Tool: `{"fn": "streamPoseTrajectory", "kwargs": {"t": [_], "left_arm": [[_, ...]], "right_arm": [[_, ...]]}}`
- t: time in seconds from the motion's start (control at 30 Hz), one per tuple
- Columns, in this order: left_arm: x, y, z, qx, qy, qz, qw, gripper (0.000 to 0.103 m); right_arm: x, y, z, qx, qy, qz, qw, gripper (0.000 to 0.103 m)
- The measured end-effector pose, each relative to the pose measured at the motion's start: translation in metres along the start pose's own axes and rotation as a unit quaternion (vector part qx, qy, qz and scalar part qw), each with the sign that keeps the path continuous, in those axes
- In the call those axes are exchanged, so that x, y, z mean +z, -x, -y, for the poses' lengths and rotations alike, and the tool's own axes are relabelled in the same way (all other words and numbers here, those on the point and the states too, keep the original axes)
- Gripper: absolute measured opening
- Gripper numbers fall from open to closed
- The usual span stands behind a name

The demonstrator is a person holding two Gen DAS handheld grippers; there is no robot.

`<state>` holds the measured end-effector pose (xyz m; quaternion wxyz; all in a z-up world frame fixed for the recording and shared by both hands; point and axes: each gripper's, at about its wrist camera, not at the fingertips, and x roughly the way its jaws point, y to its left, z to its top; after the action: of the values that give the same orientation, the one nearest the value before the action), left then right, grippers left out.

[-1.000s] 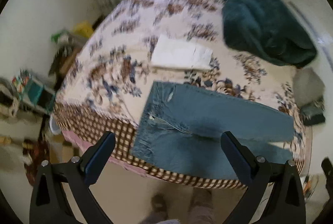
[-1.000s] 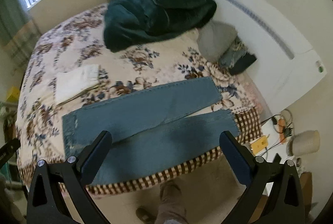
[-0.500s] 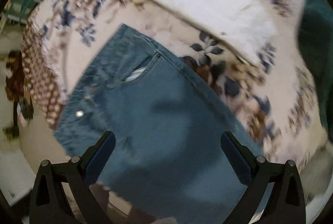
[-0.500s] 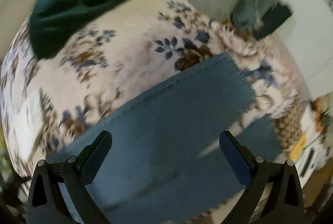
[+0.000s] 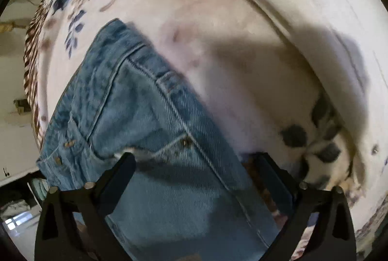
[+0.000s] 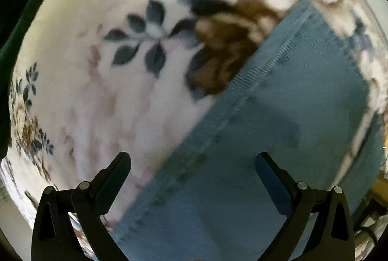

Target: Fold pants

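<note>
Blue jeans lie flat on a floral bedspread. The left wrist view shows their waistband and pocket end [image 5: 135, 110] very close. My left gripper [image 5: 194, 161] is open and low over the far side seam near the pocket rivet, one finger over denim, the other over the bedspread. The right wrist view shows a leg of the jeans [image 6: 278, 127] with its hem toward the upper right. My right gripper [image 6: 192, 161] is open and straddles the far edge of that leg, holding nothing.
The floral bedspread [image 5: 218, 18] fills the rest of both views. A folded white cloth [image 5: 327, 6] lies beyond the waistband. A dark green blanket [image 6: 9, 30] is at the left edge of the right wrist view. The bed's edge and floor show at left [image 5: 14, 91].
Both grippers have come down from high above the bed to just over the jeans, the left at the waist end, the right at the leg end. Both stay open.
</note>
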<state>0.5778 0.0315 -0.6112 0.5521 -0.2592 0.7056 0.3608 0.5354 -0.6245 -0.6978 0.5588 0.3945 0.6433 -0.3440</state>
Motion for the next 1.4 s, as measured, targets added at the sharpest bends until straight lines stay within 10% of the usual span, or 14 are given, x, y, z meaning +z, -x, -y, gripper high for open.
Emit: {"fn": "streamPoseTrajectory", "kwargs": {"t": [0.1, 0.2, 0.33, 0.7, 0.93, 1.3, 1.4], "left_arm": [[0.004, 0.002, -0.011, -0.029, 0.005, 0.011, 0.9995, 0.062], [0.005, 0.009, -0.023, -0.089, 0.019, 0.018, 0.9957, 0.033], [-0.006, 0.028, -0.054, -0.185, 0.031, 0.041, 0.9815, 0.023], [-0.106, 0.09, -0.216, -0.348, -0.043, 0.089, 0.9321, 0.019], [-0.171, 0.037, -0.32, -0.338, -0.039, 0.031, 0.94, 0.019], [-0.188, -0.071, -0.355, -0.305, -0.042, -0.031, 0.9509, 0.019], [-0.189, -0.066, -0.367, -0.32, -0.041, -0.033, 0.9459, 0.022]], "right_arm": [[-0.005, -0.008, 0.0, -0.024, 0.003, 0.004, 1.0, 0.086], [-0.011, -0.006, 0.004, -0.024, 0.015, 0.012, 1.0, 0.047], [-0.025, -0.002, 0.021, 0.023, 0.015, 0.0, 1.0, 0.01], [-0.129, 0.089, 0.105, 0.078, 0.062, 0.068, 0.993, 0.006], [-0.164, 0.126, 0.206, 0.033, 0.078, 0.091, 0.992, 0.006], [-0.19, 0.03, 0.275, -0.025, 0.088, 0.036, 0.995, 0.006], [-0.19, 0.016, 0.297, 0.017, 0.102, -0.005, 0.995, 0.026]]}}
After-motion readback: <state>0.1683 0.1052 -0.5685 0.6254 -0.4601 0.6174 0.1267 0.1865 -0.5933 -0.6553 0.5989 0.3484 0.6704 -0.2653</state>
